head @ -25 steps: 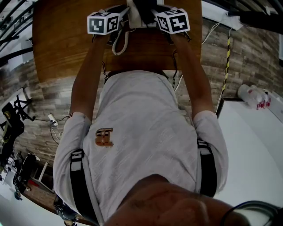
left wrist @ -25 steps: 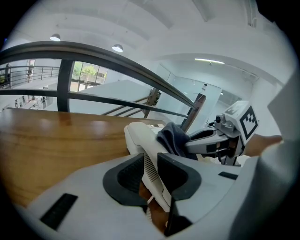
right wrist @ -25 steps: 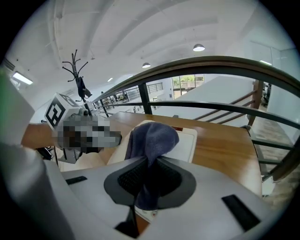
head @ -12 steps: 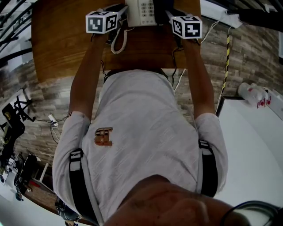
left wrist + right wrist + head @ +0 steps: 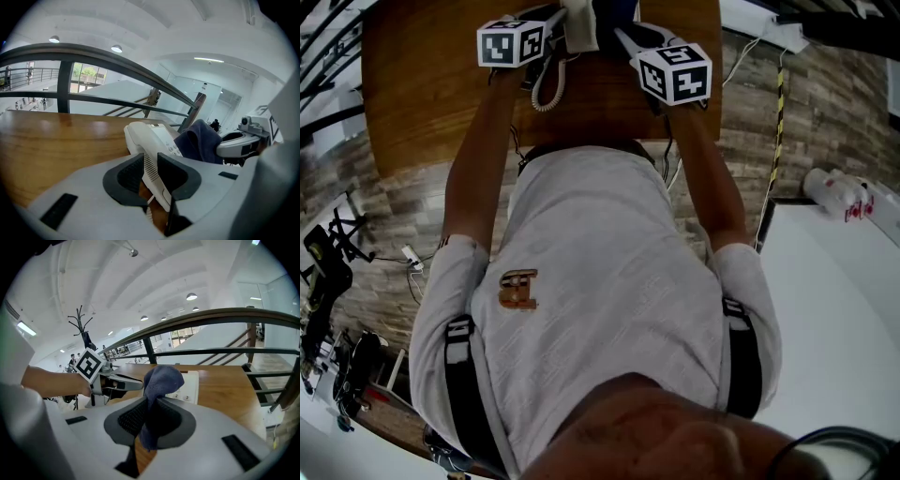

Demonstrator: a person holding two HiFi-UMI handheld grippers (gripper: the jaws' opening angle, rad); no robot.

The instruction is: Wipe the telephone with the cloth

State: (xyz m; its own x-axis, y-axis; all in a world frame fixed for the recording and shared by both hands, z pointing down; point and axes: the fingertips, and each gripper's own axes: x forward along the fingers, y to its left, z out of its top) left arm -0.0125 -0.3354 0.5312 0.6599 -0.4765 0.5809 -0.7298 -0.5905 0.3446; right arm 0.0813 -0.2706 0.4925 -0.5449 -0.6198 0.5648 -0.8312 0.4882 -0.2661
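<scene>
Person at a wooden table (image 5: 422, 84), seen from above and along each gripper. All positions are given with respect to the telephone (image 5: 579, 28).

The table carries the telephone near its far edge. A dark metal railing (image 5: 93, 51) runs beyond the telephone, past that edge.

The person, in a light shirt (image 5: 600, 281), stands on the near side of the telephone with both forearms stretched toward it.

The telephone, a white desk set (image 5: 161, 136), lies flat with its keypad (image 5: 187, 392) facing up.

The left gripper (image 5: 551, 21) sits at the telephone's left side. Its jaws are closed on the white handset (image 5: 151, 176), which lies along that side of the telephone and fills the gap between the two dark pads.

The right gripper (image 5: 623, 37) sits at the telephone's right side, its tip pointing in over the body. Its jaws are clamped on the cloth (image 5: 161, 378).

The cloth, dark blue and bunched, rises out of the right jaws and hangs over the telephone's keypad. In the left gripper view its folds (image 5: 201, 143) stand just right of the keys. Contact with the surface cannot be confirmed.

A coiled cord (image 5: 546, 84) trails from the telephone's left side toward the person.
</scene>
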